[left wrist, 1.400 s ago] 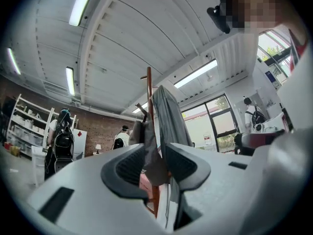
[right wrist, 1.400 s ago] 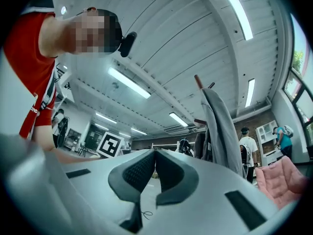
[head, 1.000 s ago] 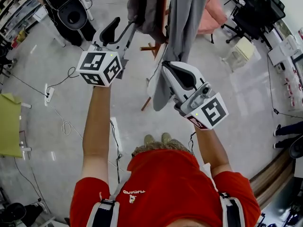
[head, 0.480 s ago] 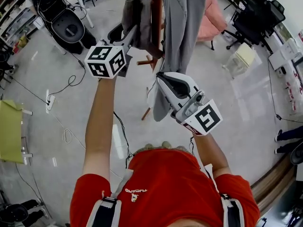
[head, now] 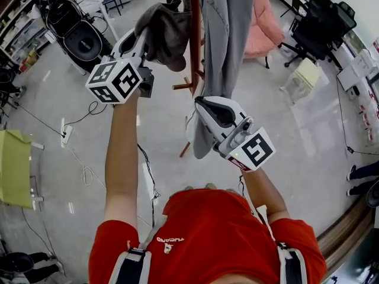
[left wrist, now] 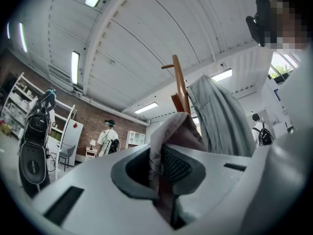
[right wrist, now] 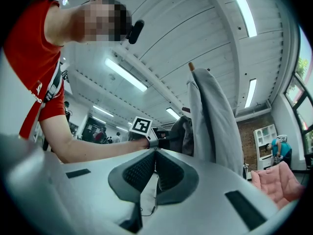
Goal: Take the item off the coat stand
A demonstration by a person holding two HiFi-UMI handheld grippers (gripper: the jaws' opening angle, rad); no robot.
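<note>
A wooden coat stand (head: 193, 46) carries a long grey coat (head: 225, 34) and a brownish-grey garment (head: 169, 34). My left gripper (head: 144, 33) is raised to the left side of the stand. Its jaws are closing, and a fold of the brownish garment (left wrist: 178, 131) is pinched between the pads. The garment bunches toward the gripper. My right gripper (head: 200, 104) sits lower, right beside the grey coat's hem, its jaws shut with nothing between them (right wrist: 154, 153). The grey coat (right wrist: 210, 116) hangs just right of it in the right gripper view.
A pink armchair (head: 263, 16) and a black office chair (head: 317, 13) stand behind the stand. A black wheeled device (head: 80, 31) is at the far left, with cables (head: 83, 158) on the floor. A yellow-green table edge (head: 12, 164) is at the left. A person (left wrist: 108, 136) stands far off.
My left gripper has gone up and left at the stand and closed on the brownish garment, which now bunches toward it. The right gripper has shifted only slightly.
</note>
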